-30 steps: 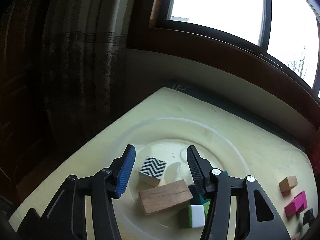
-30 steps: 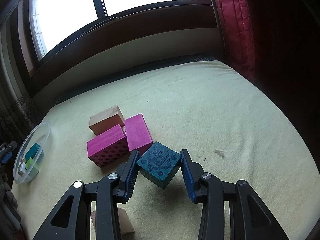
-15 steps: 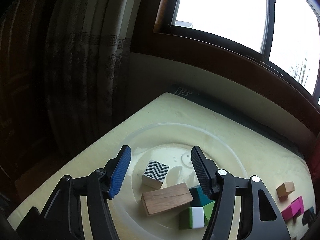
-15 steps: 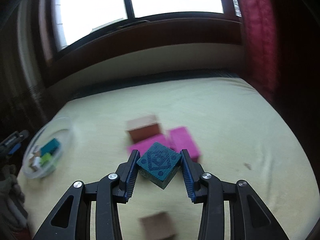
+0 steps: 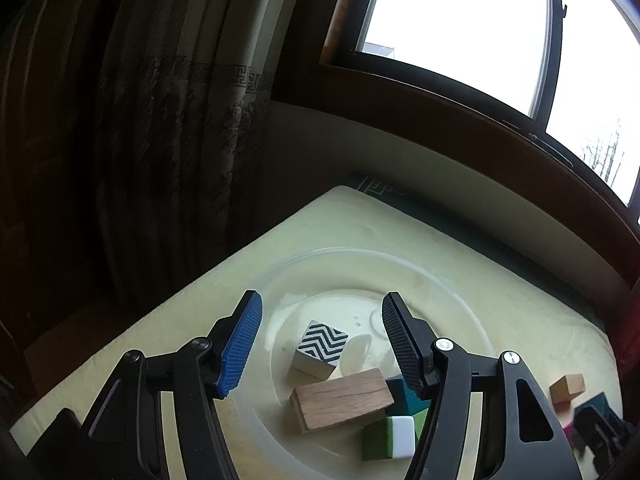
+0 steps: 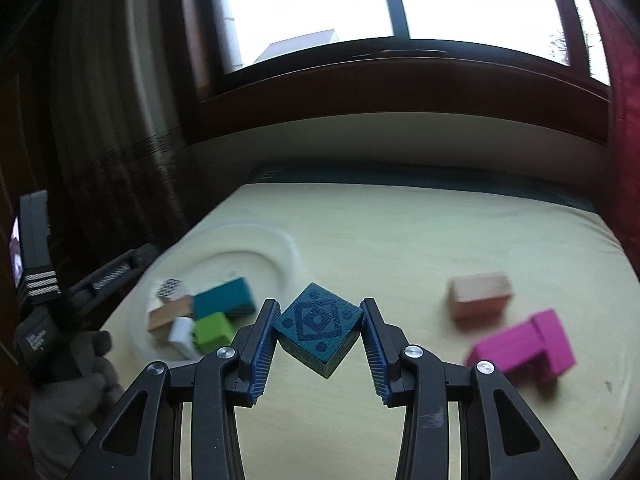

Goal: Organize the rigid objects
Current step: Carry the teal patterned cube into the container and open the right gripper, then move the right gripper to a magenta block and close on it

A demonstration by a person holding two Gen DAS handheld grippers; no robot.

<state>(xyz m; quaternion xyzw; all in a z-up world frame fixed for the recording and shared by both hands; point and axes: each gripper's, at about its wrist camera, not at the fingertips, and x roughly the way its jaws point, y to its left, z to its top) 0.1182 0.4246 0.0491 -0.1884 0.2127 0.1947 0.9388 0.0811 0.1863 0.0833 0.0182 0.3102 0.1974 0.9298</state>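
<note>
My right gripper is shut on a teal patterned block, held corner-down above the pale yellow surface. To its left sits a clear round bowl holding a zigzag block, a teal block, a green block and a wooden block. My left gripper hangs open above that bowl, over the zigzag block, wooden block and green-and-white block.
A tan block and magenta blocks lie on the surface to the right. A gloved hand holds the other gripper at lower left. A window sill and curtains stand behind.
My right gripper has swung left with the teal patterned block, bringing the bowl close. The left gripper has risen a little and opened wider above the bowl.
</note>
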